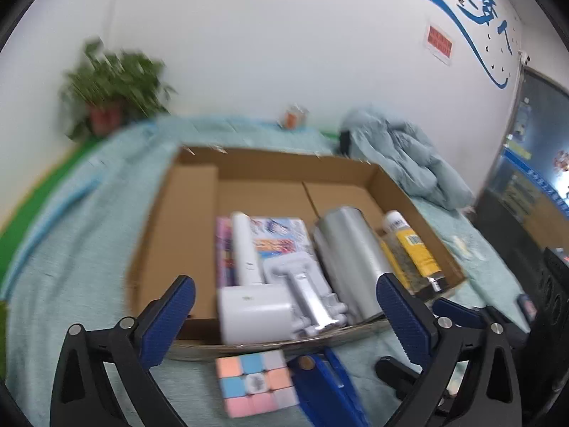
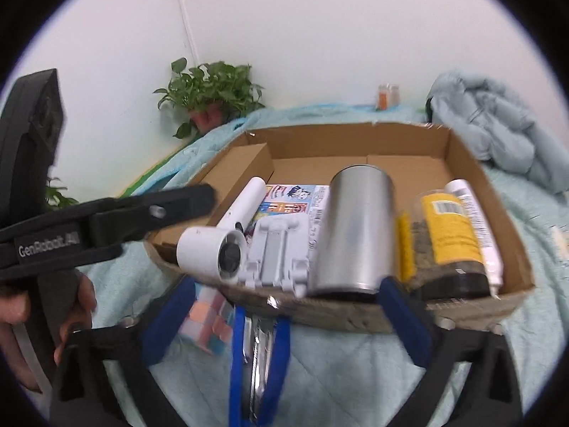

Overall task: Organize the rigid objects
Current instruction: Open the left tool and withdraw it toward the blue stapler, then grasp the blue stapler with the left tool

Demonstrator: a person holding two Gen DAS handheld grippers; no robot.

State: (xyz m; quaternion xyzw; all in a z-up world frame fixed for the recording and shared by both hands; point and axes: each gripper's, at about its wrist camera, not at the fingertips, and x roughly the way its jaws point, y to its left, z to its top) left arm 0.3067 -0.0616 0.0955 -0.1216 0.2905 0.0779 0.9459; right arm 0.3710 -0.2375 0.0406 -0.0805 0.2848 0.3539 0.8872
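Where the light-blue quilted tabletop (image 2: 338, 363) carries the open brown cardboard box (image 2: 473, 178), its near half holds a white hair dryer (image 2: 213, 249), grey bracket (image 2: 274, 256), steel cylinder (image 2: 355, 231), yellow-labelled jar (image 2: 451, 235) and white tube (image 2: 476, 224); its far half is bare. Outside the near wall lie a pastel puzzle cube (image 1: 254, 384) and blue-handled tool (image 2: 258, 366). Left hand-held gripper (image 1: 284, 320) and right hand-held gripper (image 2: 288, 320) are released, grasping nothing.

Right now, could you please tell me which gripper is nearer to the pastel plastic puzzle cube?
Left. The pastel puzzle cube lies between the fingers of the open left gripper; the open right gripper sits beside it, centred on the blue-handled metal tool.
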